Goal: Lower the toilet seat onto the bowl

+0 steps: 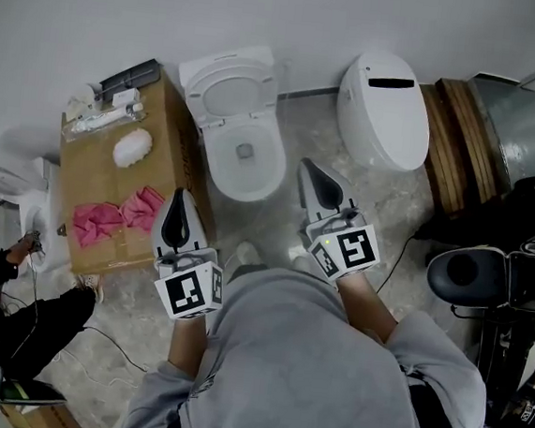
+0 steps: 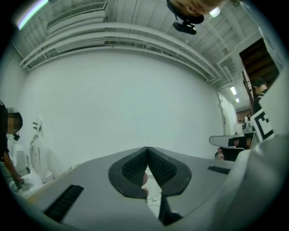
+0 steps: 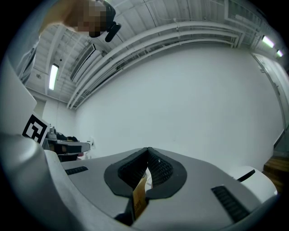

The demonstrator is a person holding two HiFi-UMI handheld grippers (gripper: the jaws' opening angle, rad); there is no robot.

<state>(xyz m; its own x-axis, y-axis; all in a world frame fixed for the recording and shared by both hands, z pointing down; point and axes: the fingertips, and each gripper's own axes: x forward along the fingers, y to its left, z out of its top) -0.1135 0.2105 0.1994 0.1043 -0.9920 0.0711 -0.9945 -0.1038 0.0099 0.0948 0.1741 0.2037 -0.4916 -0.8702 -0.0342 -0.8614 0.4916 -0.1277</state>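
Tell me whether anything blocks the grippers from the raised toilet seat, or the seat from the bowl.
Nothing visible does. The left gripper and right gripper, both shut, have open space up to the raised seat; the bowl rim is bare. The cardboard box stands aside.

White toilet (image 1: 224,162), pink cloths (image 1: 97,222), brown cardboard box (image 1: 88,168).

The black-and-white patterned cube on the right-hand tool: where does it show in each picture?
Head view: black-and-white marker cube, right of centre, on the right gripper.
Left gripper view: at the right edge.
Right gripper view: not in it; the cube at left is the left gripper's marker cube.
Shared landmark: the plain white wall.
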